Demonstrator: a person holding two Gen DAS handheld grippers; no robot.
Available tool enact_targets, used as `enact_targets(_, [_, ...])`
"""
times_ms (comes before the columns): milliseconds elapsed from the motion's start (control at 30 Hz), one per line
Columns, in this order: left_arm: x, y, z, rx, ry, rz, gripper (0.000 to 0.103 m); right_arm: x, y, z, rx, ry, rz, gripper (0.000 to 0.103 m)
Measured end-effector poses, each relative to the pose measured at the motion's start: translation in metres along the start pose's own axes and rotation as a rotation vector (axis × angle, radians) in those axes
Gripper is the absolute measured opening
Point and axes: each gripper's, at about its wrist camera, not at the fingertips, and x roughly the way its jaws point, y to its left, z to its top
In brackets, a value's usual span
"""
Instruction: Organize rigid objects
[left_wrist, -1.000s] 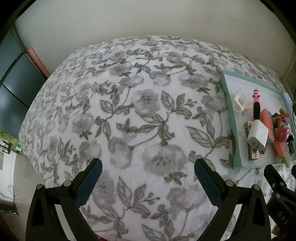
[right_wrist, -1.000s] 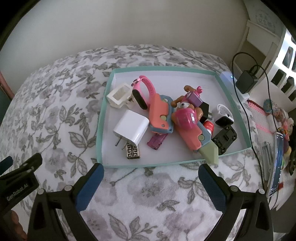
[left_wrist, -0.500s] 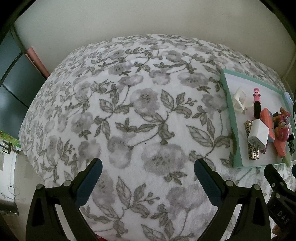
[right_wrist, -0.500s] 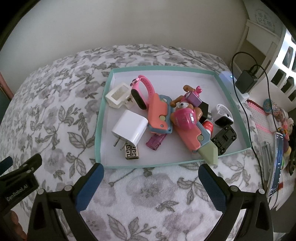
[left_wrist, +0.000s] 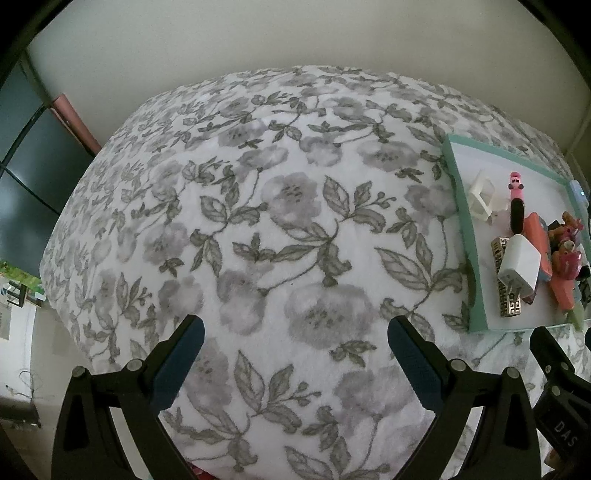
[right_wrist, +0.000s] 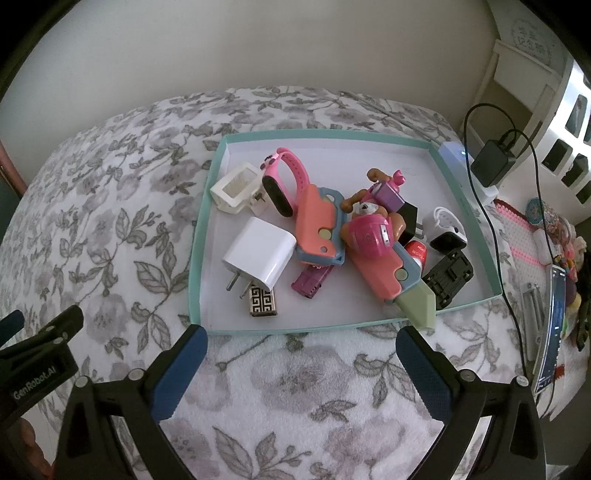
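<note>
Both claws spread, empty: right claw (right_wrist: 299, 350) hovers just short of tray (right_wrist: 207, 236) heaped with toys, charger (right_wrist: 260, 251); left claw (left_wrist: 295, 341) over bare bedspread (left_wrist: 258, 221). Sorting stage unclear.

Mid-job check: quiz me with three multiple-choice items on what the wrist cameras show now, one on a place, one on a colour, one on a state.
1. Where does the white charger lie?
A. on the blanket
B. in the tray's near left part
C. between the right gripper's fingers

2. What colour is the tray rim?
A. teal
B. red
C. black

3. How are the right gripper and left gripper?
A. both shut on toys
B. one open, one shut
C. both open, holding nothing

Answers:
1 B, it rests inside the tray, partly over a patterned block.
2 A, the rim shows teal around a white floor.
3 C, only floral blanket shows between each pair of fingers.
</note>
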Motion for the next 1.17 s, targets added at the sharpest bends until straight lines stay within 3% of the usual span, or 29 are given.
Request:
enact_targets(767, [0.0030, -0.0023, -0.0003, 0.014, 0.021, 0.013, 0.100, -0.0001, 0.0000, 0.0007, 0.001, 0.001, -0.001, 0.103])
enact_targets(1167, [-0.0030, 0.0028, 0.0010, -0.016, -0.007, 0.003, 0.100, 0.0004, -0.0002, 0.0006, -0.001, 0.003, 0.000, 0.103])
